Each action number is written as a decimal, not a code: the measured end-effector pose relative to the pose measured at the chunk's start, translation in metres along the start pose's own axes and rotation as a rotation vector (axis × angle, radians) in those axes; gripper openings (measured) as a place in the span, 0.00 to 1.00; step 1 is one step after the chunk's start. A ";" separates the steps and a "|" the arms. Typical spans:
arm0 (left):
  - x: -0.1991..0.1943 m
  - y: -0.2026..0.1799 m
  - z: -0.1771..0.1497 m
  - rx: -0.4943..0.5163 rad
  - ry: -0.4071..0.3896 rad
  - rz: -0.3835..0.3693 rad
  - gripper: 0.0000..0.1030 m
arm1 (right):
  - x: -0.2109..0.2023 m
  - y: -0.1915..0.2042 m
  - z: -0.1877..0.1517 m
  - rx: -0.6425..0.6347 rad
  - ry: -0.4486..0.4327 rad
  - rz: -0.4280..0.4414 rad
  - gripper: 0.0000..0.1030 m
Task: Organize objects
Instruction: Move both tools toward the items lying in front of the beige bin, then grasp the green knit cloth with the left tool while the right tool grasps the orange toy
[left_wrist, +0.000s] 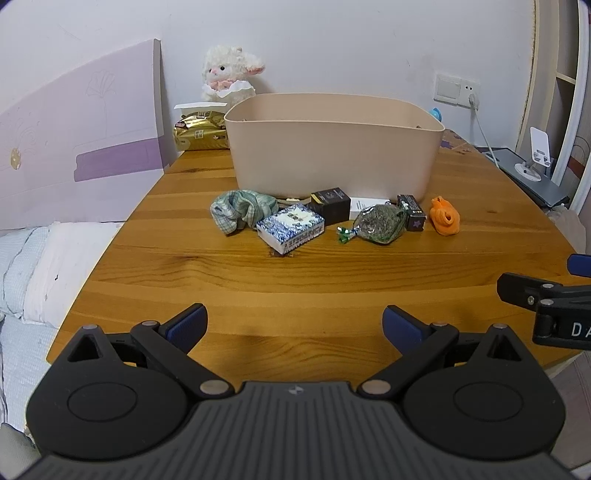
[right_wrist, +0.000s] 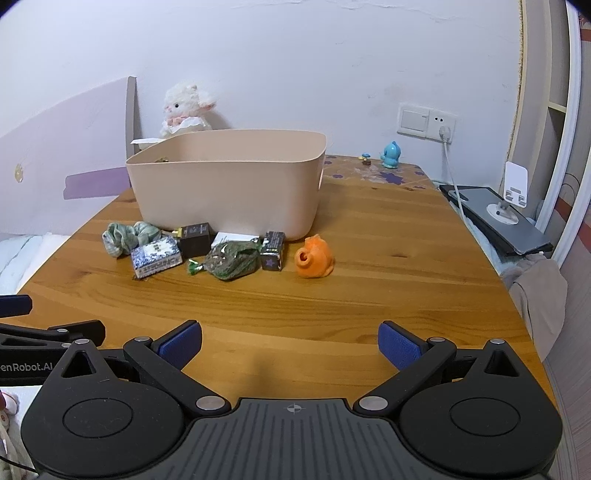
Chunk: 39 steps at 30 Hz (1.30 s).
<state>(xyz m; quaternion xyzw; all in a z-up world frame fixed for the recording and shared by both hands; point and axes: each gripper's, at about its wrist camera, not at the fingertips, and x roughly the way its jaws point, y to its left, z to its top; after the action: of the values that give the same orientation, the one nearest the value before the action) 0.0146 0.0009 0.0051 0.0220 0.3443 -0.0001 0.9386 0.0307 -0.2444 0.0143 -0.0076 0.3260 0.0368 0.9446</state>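
Bin (left_wrist: 332, 155) interior hidden, white card (left_wrist: 364, 205) half covered

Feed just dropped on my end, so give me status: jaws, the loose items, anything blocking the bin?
Left gripper and right gripper open, empty, hovering over table. Items in a row before beige bin, orange toy rightmost. Approach clear.

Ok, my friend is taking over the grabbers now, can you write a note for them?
Left gripper: open, empty, low over the near table.
Right gripper: open, empty, beside it.
In a row in front of the bin: cloth, blue box, black box, green bag, purple box, orange toy, and a white card behind the bag.
Done: nothing lifted from that row yet.
Left: probably everything goes in the bin.
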 end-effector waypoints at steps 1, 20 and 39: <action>0.001 0.000 0.002 0.001 0.000 0.001 0.98 | 0.001 0.000 0.002 0.001 -0.001 -0.001 1.00; 0.043 0.019 0.036 0.015 0.033 0.040 0.98 | 0.045 -0.002 0.032 0.020 0.028 -0.012 1.00; 0.120 0.057 0.074 0.026 0.057 0.058 0.98 | 0.119 -0.018 0.060 0.077 0.111 -0.071 1.00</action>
<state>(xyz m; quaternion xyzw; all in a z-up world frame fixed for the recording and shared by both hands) 0.1544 0.0567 -0.0137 0.0440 0.3700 0.0231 0.9277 0.1623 -0.2526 -0.0124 0.0154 0.3786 -0.0098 0.9254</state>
